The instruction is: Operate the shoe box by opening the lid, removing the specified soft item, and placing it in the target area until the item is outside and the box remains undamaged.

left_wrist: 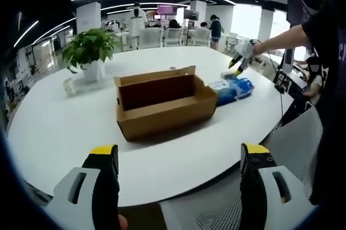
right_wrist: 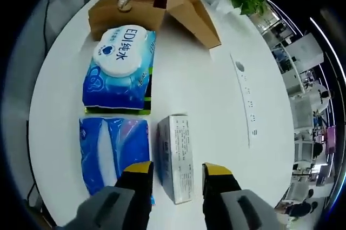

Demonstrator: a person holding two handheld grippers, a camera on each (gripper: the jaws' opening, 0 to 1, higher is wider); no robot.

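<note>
In the left gripper view the brown cardboard shoe box [left_wrist: 162, 103] lies on the white round table [left_wrist: 65, 127] with its lid folded back. My left gripper [left_wrist: 179, 154] hangs open and empty near the table's front edge, well short of the box. My right gripper [left_wrist: 240, 60] hovers beyond the box, above the blue packs [left_wrist: 232, 89]. In the right gripper view my right gripper [right_wrist: 177, 169] is open, its jaws straddling a small white carton [right_wrist: 175, 157] from above. A blue soft pack [right_wrist: 113, 151] lies left of it, and a wet wipes pack [right_wrist: 119, 68] lies against the shoe box [right_wrist: 146, 6].
A potted plant [left_wrist: 92, 52] stands on the table behind the box to the left, with a small card [left_wrist: 69, 86] beside it. A small item [right_wrist: 125, 0] lies inside the box. A flat white strip [right_wrist: 246, 100] runs along the tabletop. Chairs and people fill the office beyond.
</note>
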